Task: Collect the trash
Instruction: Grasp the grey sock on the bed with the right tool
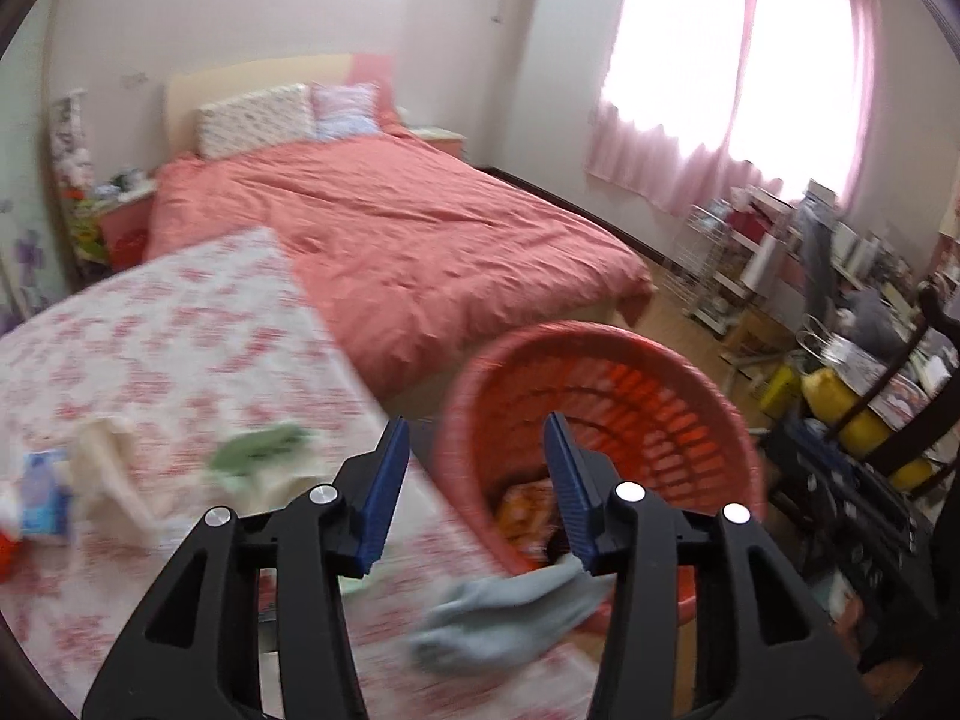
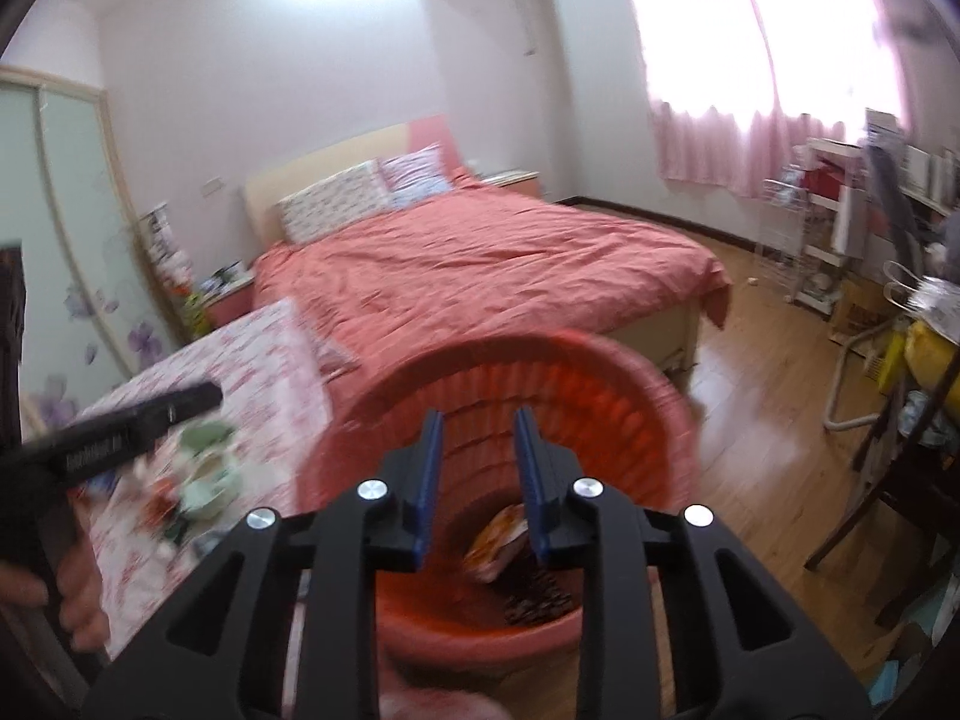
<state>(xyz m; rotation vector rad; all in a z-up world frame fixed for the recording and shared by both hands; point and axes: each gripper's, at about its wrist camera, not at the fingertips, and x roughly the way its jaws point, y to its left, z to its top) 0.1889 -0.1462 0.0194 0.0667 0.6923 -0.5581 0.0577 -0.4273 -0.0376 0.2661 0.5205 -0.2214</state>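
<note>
Black gripper frames fill the foot of both views. Left gripper [image 1: 477, 450]: jaws stand partly apart, nothing between the blue pads. Right gripper [image 2: 479, 447]: jaws narrower but apart, also empty, aimed into the basket [image 2: 654, 396].

Bed [image 1: 408, 228] occupies the far half of the room, well apart from the work. Table [image 1: 180, 312], under a floral cloth, sits just beside the basket and carries the remaining trash. Basket is red slatted plastic, standing on the floor at the table's edge; it already holds an orange wrapper [image 2: 501, 534] and a dark patterned piece below it.

On the table, largest first: a cream crumpled piece [image 1: 111, 468], a green crumpled piece [image 1: 258, 450], a blue-white packet [image 1: 45, 492] at the left margin. A grey soft item [image 1: 510, 606] lies across the table edge against the basket rim; motion blur makes it hard to say whether it is cloth or paper, or whether it rests or falls.

Handling judgement: all pieces look light, soft and crushable, none fragile. They should pinch easily at any raised fold; the packet likely needs a grip across its thin edge and may be slick. The left gripper is nearest the green piece. A hand [image 2: 78, 594] shows at the right view's left edge, holding the left tool.
</note>
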